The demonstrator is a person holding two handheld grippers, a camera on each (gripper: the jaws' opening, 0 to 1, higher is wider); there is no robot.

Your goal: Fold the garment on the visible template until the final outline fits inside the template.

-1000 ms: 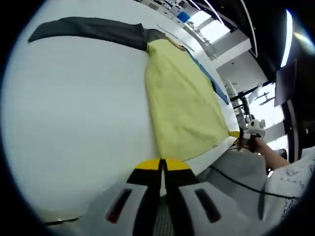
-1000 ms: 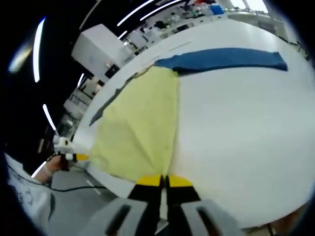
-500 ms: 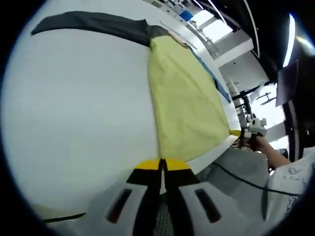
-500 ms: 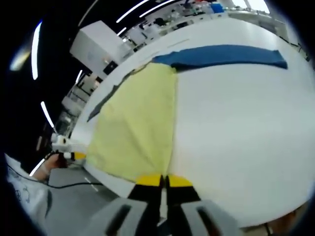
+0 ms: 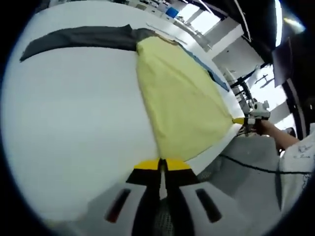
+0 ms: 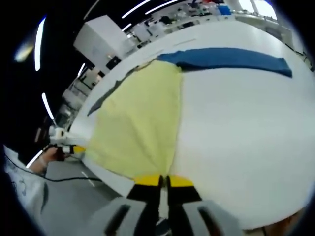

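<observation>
Yellow-tipped jaws of the left gripper (image 5: pixel 161 164) and the right gripper (image 6: pixel 164 180) are pressed together at the near edge of the white table (image 5: pixel 74 123), each seemingly pinching a near corner of the yellow garment (image 5: pixel 179 105), though the grip itself is hidden. Beyond lie a dark strip (image 5: pixel 78 38) and a blue strip (image 6: pixel 231 57). Judging by this, a fold is starting; next, lift and carry the hem away.

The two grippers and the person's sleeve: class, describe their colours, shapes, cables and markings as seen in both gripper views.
Each claw, left and right, has two black jaws capped with yellow tips, rising from a light grey body with dark slanted slots. The other gripper's far end looks white with a yellow tip. A thin black cable trails near it. The person's sleeve is white with a small dark print.
</observation>
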